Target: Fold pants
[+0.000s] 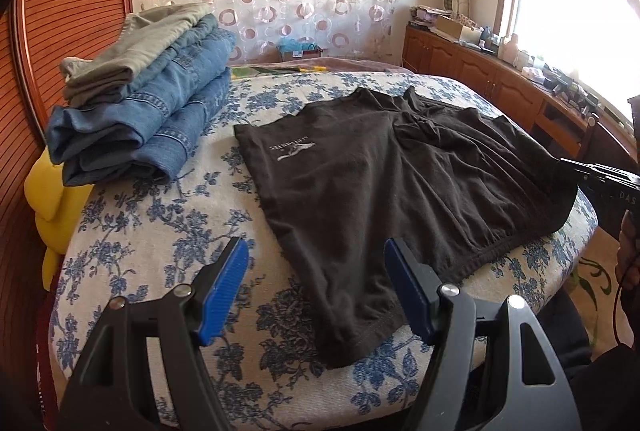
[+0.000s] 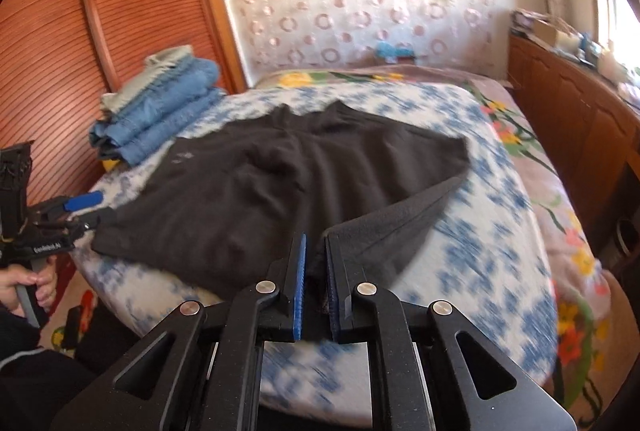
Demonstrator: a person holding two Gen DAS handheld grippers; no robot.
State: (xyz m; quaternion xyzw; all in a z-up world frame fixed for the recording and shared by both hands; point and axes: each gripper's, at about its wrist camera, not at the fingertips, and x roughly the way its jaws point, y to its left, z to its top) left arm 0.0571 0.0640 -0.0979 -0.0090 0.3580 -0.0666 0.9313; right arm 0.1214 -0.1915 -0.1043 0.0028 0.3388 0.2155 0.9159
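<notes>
Dark brown pants [image 1: 380, 183] lie spread on the blue floral bed cover, with a small white logo near the far left. My left gripper [image 1: 316, 255] is open and empty, hovering just above the pants' near corner. In the right wrist view the pants [image 2: 280, 183] fill the middle of the bed. My right gripper [image 2: 316, 251] is shut on the pants' near right edge, and the pinched cloth is lifted into a fold. The left gripper shows at the left edge of that view [image 2: 80, 203].
A stack of folded jeans and grey trousers [image 1: 140, 103] sits at the back left of the bed [image 1: 160, 239]. A yellow cushion [image 1: 52, 207] lies beside it. Wooden slatted panels stand on the left, a wooden cabinet [image 1: 500, 79] with clutter on the right.
</notes>
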